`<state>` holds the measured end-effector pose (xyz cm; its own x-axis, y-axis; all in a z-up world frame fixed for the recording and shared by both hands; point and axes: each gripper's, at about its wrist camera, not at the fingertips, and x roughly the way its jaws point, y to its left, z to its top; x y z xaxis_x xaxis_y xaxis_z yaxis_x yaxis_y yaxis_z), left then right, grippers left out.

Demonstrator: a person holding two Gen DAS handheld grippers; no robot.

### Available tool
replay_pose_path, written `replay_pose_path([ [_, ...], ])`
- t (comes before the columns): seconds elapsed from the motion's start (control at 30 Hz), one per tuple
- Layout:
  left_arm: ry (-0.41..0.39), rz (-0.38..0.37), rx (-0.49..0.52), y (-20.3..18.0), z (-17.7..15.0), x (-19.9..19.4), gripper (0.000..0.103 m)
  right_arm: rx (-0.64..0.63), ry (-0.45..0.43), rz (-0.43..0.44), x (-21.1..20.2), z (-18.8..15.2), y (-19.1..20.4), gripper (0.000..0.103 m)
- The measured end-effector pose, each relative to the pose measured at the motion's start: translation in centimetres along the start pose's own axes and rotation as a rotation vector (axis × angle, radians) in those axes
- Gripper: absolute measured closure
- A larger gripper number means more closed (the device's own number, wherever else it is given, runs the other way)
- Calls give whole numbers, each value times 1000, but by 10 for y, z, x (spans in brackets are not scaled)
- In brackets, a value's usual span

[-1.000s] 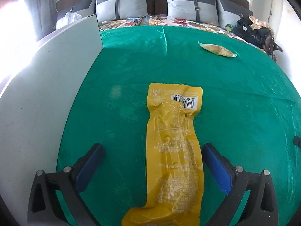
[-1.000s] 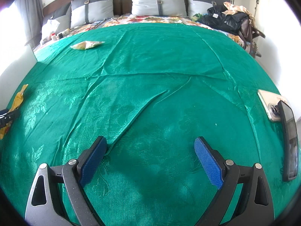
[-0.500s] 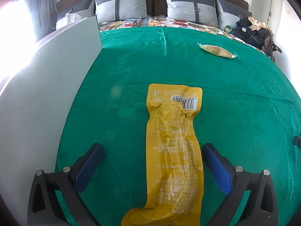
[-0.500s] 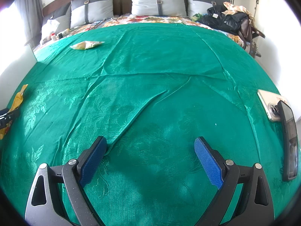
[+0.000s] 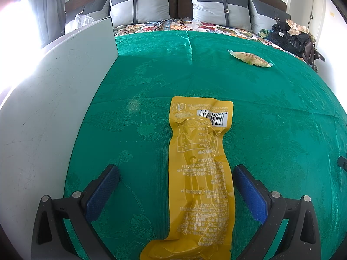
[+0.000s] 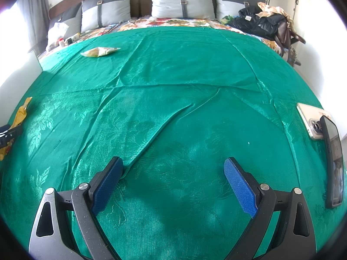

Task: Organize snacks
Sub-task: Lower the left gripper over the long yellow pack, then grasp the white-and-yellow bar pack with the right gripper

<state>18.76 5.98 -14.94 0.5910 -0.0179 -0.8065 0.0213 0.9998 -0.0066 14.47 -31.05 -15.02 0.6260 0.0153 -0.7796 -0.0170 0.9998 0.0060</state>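
The left gripper stands wide open, its blue textured pads spread to either side of a long yellow snack packet without touching it. The packet lies flat on the green cloth, running from near to far between the fingers. It is glossy crinkled foil, printed with small text and a white barcode patch at its far end. Its near end is cut off by the bottom edge of the view.

The right gripper is equally wide open and holds nothing. Whether its blue pads rest on the cloth or hang just above it is hard to tell.

The green cloth is shiny, woven with a floral pattern and creased in long folds. A second, smaller snack packet, pale yellow and tapered at both ends, lies far off to the right in the left wrist view, well apart from the yellow one.

A smooth white panel stands upright along the left side, partly washed out by glare. At the right edge of the right wrist view two phones lie side by side, one pale with its camera showing, one dark. Grey pillows line the far headboard.
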Motion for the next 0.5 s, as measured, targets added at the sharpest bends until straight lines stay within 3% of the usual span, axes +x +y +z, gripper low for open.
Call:
replay_pose_path([
  [0.5,-1,-1,-1,0,0,0,0,-2,1,5,0,0,0,5],
])
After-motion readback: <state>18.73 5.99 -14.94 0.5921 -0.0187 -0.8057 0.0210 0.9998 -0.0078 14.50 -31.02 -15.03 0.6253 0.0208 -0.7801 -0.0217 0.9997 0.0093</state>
